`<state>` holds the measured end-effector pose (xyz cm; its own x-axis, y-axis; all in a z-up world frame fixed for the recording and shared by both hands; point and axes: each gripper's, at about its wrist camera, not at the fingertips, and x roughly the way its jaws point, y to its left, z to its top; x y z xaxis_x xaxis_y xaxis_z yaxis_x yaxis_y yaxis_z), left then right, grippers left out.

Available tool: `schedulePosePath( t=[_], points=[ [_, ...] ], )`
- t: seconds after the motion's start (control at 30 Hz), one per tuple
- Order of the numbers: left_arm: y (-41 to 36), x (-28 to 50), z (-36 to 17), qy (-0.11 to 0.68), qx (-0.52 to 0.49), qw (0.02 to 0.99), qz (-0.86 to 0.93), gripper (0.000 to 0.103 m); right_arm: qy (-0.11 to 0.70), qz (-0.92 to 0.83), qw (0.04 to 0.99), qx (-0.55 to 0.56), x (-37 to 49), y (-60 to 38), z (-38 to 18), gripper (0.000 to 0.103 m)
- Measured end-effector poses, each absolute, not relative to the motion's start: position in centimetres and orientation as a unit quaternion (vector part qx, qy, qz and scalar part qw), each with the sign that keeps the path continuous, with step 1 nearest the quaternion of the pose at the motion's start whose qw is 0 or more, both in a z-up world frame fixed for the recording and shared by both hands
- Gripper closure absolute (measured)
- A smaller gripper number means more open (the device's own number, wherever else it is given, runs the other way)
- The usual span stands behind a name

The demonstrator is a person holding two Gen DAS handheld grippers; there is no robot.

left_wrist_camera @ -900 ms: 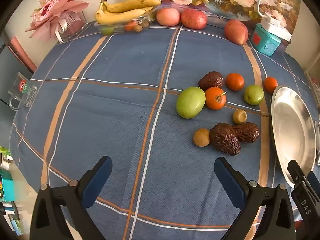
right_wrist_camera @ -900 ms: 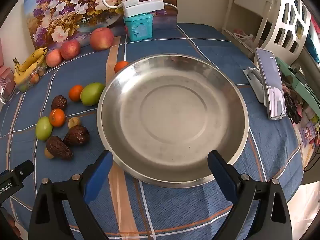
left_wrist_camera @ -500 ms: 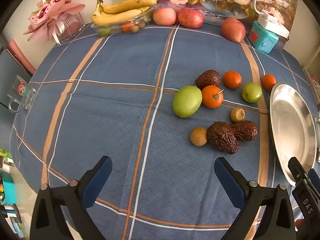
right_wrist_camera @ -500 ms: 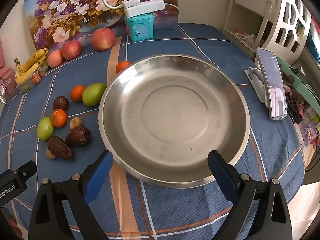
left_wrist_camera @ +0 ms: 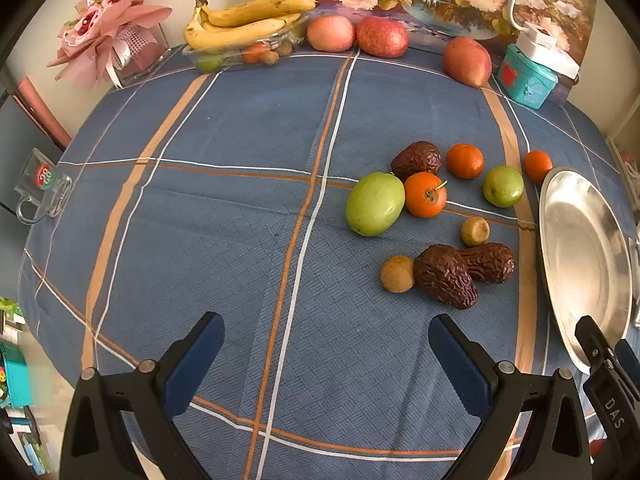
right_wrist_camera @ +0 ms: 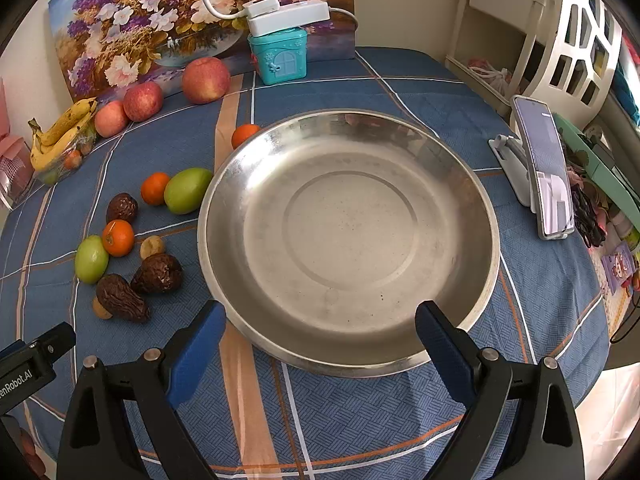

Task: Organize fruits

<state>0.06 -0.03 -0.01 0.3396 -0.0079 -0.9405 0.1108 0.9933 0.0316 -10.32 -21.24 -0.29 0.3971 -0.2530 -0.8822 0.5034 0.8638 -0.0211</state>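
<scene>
Left gripper [left_wrist_camera: 326, 350] spread wide over bare blue plaid tablecloth [left_wrist_camera: 240, 208], holding nothing; right gripper [right_wrist_camera: 320, 336] likewise apart, poised above near rim of empty steel plate [right_wrist_camera: 348, 364]; small fruits clustered just left of plate: green fruit [left_wrist_camera: 375, 204] touching orange one [left_wrist_camera: 425, 194], wrinkled dark fruits [left_wrist_camera: 446, 276] side by side nearer.

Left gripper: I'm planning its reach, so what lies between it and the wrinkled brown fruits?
Only bare tablecloth between the left gripper and the wrinkled brown fruits, per the left wrist view.
</scene>
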Motion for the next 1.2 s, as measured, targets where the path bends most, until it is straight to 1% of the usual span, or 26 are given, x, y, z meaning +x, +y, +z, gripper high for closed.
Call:
schedulePosePath(
  t=[1.2],
  points=[
    [-0.28, 0.00, -0.07, 0.574, 0.045, 0.817, -0.036, 0.000, 0.499, -0.224, 0.827, 0.128, -10.22, -21.07, -0.42, 0.007]
  ],
)
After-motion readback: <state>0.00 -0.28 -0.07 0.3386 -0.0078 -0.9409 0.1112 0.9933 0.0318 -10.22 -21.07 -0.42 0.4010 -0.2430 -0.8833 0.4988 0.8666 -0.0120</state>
